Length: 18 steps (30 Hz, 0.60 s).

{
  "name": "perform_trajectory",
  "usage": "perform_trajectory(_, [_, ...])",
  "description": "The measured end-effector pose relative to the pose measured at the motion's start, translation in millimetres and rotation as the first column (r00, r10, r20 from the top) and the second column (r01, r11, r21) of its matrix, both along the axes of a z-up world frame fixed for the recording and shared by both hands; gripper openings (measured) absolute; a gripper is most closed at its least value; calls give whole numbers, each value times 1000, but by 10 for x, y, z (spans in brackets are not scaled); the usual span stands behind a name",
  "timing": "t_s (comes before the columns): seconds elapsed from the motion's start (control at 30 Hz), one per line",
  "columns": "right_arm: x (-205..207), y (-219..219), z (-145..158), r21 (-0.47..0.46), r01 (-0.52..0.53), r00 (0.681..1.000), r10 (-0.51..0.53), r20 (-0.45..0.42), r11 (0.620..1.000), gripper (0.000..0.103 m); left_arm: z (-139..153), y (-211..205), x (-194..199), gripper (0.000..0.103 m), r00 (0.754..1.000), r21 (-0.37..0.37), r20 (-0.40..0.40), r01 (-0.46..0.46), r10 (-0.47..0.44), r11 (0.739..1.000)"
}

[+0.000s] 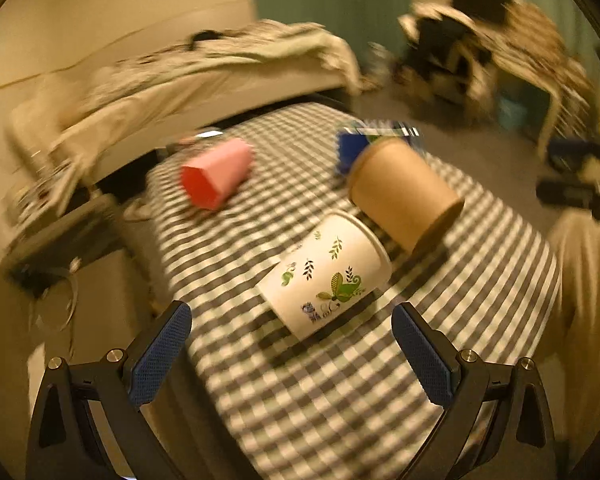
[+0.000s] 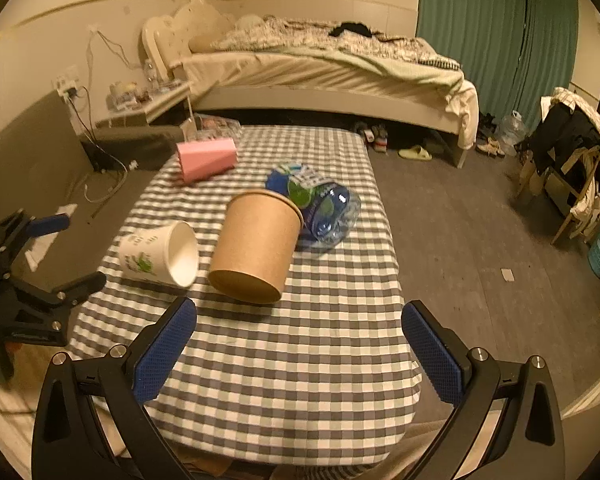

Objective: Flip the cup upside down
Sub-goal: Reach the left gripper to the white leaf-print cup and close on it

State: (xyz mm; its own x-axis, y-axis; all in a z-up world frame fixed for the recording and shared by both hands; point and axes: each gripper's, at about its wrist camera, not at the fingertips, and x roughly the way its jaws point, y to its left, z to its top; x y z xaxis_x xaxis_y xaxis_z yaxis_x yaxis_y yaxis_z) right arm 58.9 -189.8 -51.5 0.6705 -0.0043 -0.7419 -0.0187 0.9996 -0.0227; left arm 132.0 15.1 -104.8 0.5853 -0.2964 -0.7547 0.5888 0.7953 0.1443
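The step in hand seemed to be the approach. The left claw was wide open and held nothing, aimed at the white printed cup, which lay on its side on the checked tabletop. The right claw was also wide open and empty, facing the brown cup, also on its side. Next, I think, the fingers must close around one cup and turn it rim down. The front of the tabletop offered free room; the left edge was near the white cup.

White paper cup, green leaf print, on its side on checked table, touching brown cup.
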Motion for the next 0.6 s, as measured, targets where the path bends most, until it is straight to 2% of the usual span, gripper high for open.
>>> perform_trajectory(0.13, [203,-8,-172,-15,25,999,-25,-40,1000,103,-198,-153,195,103,989,74,21,147,-149,986])
perform_trajectory(0.23, [320,-7,-279,-21,35,997,-36,-69,999,103,-289,-220,272,103,969,67,23,245,-247,967])
perform_trajectory(0.3, [393,2,-348,-25,38,995,-40,-91,999,103,-322,-271,303,103,957,53,25,287,-289,956])
perform_trajectory(0.43, [519,19,-469,-33,41,991,-45,-124,999,103,-387,-334,347,101,949,52,30,312,-314,949])
perform_trajectory(0.5, [562,20,-512,-29,40,990,-44,-136,999,103,-395,-336,336,96,951,46,29,305,-307,951])
perform_trajectory(0.53, [580,29,-531,-26,38,989,-42,-141,999,103,-396,-330,318,83,953,37,22,302,-303,953])
perform_trajectory(0.6, [588,48,-544,-24,34,989,-37,-144,999,103,-396,-309,297,76,961,32,12,275,-275,961])
